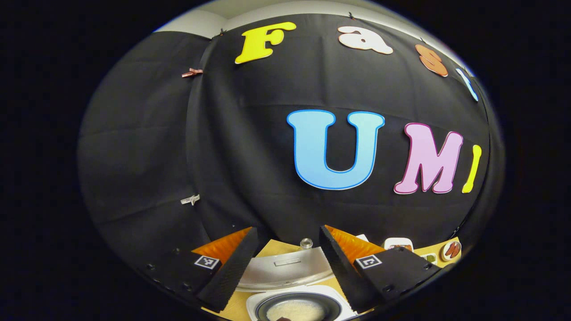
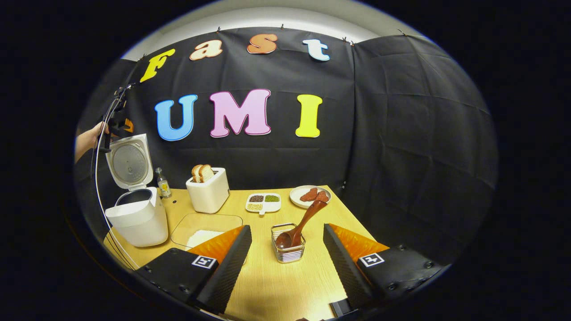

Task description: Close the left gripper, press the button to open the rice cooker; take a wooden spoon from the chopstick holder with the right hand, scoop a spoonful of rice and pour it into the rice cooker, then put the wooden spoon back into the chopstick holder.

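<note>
Rice cooker at left of the right gripper view, lid swung upright, so the button press reads as done. In the left gripper view the pot sits at the bottom edge with rice inside.

Wooden spoon stands bowl-down in the chopstick holder, lower centre of the right gripper view, handle leaning toward upper right. Whether the spoon has yet to be taken, or is already returned, cannot be settled from these frames; rice in the pot hints at the latter.

Right gripper: jaws wide apart, holding nothing, holder between and just ahead of them, no contact. If the spoon is still to be fetched, the next move calls for going forward and closing on the tilted handle.

Left gripper: jaws also spread, empty, above the open cooker. A hand at the left edge holds it beside the raised lid.

Tray of rice lies just right of the cooker.
</note>
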Demonstrator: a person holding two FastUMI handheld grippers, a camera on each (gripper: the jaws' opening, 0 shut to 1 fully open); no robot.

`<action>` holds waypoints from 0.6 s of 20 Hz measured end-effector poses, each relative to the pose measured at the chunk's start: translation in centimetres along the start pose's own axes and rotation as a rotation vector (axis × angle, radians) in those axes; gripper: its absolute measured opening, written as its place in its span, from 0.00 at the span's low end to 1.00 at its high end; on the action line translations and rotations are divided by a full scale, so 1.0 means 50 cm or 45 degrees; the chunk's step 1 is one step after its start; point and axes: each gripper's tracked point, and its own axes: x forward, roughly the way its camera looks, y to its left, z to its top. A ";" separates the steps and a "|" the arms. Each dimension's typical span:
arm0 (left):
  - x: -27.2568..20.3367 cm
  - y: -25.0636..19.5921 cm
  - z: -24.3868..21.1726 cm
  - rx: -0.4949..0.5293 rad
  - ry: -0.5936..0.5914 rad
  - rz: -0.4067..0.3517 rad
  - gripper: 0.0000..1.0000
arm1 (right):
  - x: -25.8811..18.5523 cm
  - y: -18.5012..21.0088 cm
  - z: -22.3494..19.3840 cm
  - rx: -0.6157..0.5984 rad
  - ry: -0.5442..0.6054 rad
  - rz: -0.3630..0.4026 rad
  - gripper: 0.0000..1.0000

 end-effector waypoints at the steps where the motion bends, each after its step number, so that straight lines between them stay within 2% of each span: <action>1: 0.008 0.009 -0.009 0.003 0.009 0.015 0.95 | -0.002 -0.002 -0.003 0.009 0.007 -0.002 1.00; 3: 0.025 0.025 -0.053 -0.002 0.094 0.046 0.95 | -0.001 -0.006 -0.004 0.014 0.013 -0.006 1.00; 5: 0.023 0.023 -0.051 -0.071 0.087 0.066 0.99 | 0.004 -0.012 0.004 0.013 -0.005 -0.011 1.00; 7: -0.003 0.014 -0.061 -0.028 0.099 0.080 0.98 | 0.011 -0.008 0.001 0.010 -0.003 -0.001 1.00; 12: -0.085 -0.014 -0.115 -0.057 0.181 0.102 0.99 | 0.036 0.018 -0.014 0.036 0.040 0.080 1.00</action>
